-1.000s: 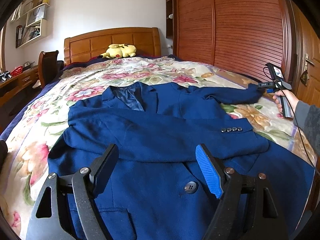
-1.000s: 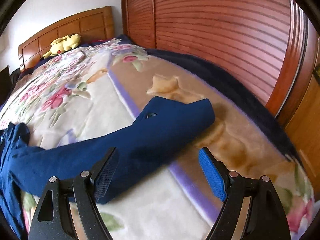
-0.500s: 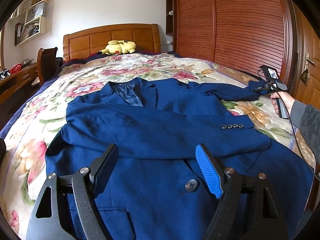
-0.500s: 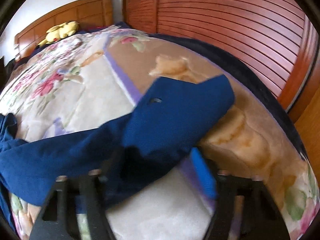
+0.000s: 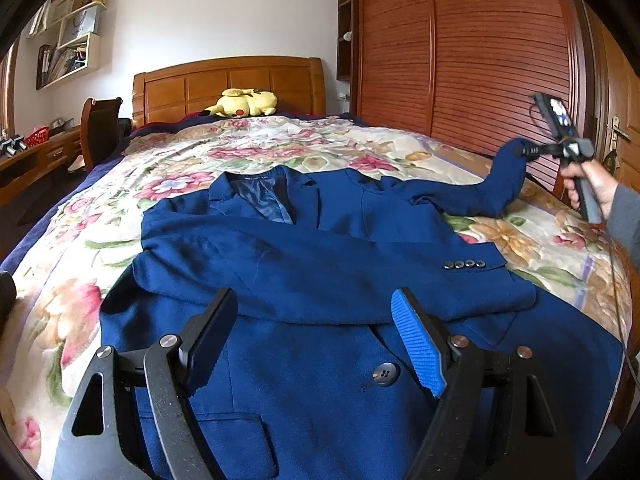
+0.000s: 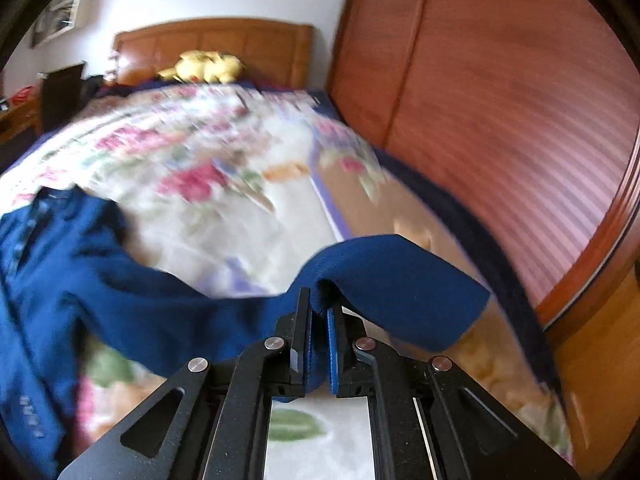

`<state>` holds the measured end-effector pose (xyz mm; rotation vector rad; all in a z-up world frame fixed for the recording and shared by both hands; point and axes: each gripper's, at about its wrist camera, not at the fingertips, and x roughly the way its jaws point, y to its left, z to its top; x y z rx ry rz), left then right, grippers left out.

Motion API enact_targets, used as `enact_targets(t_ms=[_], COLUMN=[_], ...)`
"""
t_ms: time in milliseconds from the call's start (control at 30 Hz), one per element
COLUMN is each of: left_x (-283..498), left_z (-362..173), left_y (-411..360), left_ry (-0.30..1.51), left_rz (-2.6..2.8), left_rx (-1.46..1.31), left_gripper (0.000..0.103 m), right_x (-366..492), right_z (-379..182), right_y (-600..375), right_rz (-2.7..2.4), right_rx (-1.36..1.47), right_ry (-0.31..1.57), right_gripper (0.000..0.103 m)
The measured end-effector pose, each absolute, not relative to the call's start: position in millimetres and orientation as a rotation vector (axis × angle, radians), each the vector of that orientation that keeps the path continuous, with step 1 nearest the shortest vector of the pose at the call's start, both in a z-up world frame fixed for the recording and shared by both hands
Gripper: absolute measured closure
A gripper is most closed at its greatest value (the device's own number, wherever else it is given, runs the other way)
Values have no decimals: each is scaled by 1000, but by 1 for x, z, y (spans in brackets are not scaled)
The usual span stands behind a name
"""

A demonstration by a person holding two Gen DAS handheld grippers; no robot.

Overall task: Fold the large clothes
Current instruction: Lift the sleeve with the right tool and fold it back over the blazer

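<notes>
Jacket [image 5: 320, 320] — flat on bed [image 5: 280, 140], one sleeve across chest. Right gripper [image 6: 319, 320] pinches other sleeve [image 6: 392, 280] (cuff lifted). Left gripper [image 5: 316, 340] spread, empty. Next, likely: carry sleeve across chest — grip must hold.

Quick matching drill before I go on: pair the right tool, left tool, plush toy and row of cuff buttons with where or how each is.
Things:
1. right tool
2. left tool
3. yellow plush toy
4. cuff buttons

States:
A. by the headboard
B. on the sleeve folded across the jacket
C. shut on the other sleeve's end
D. open above the jacket front

Pairs: 1-C, 2-D, 3-A, 4-B
</notes>
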<state>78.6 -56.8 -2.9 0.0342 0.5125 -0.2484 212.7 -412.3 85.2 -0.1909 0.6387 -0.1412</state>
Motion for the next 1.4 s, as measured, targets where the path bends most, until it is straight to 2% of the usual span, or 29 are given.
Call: enact_targets(t_ms=[300,1033,1233,1400], left_x=[64,34,33,33], left_z=[6,18,19,20], left_y=[-48,12,23,25], left_ry=[492,468,463,461], left_rz=[-249,-191,-174,-169], left_rx=[48,26,9,9], left_gripper=[23,23,23,23], right_x=[150,88,82,86], right_z=[138,169,158,131], right_y=[-329,-183,-171,-183], right_rz=[-2,346,426,454], right_rx=[-273,-384,-375,-377], right_ry=[521,394,397,471], right_gripper=[97,97,97,97])
